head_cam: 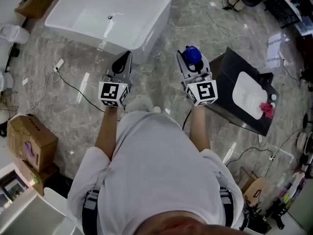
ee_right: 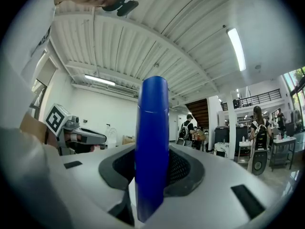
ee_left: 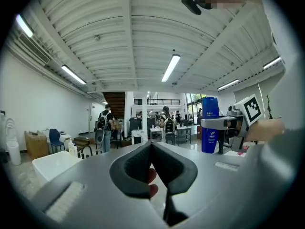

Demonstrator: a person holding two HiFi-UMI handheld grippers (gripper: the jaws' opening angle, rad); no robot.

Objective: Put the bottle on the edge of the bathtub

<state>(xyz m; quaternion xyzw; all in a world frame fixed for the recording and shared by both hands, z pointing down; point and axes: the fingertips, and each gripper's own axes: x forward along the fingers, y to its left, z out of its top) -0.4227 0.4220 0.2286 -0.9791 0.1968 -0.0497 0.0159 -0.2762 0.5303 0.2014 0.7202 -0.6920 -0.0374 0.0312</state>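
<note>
A blue bottle (ee_right: pixel 152 147) stands upright between the jaws of my right gripper (ee_right: pixel 152 168), which is shut on it. In the head view the bottle's blue top (head_cam: pixel 192 55) shows at the tip of the right gripper (head_cam: pixel 191 62), above the marble floor between the bathtub and a black cabinet. The white bathtub (head_cam: pixel 142 13) lies ahead and to the left. My left gripper (head_cam: pixel 122 62) points at the tub's near side; its jaws are shut with nothing in them (ee_left: pixel 151 149). The left gripper view also shows the blue bottle (ee_left: pixel 209 125) held to its right.
A black cabinet with a white basin (head_cam: pixel 252 94) stands right of the right gripper, a pink thing (head_cam: pixel 267 109) on it. Cables run across the floor (head_cam: pixel 68 84). Cardboard boxes (head_cam: pixel 29 141) sit at the left. People stand far off (ee_left: pixel 106 123).
</note>
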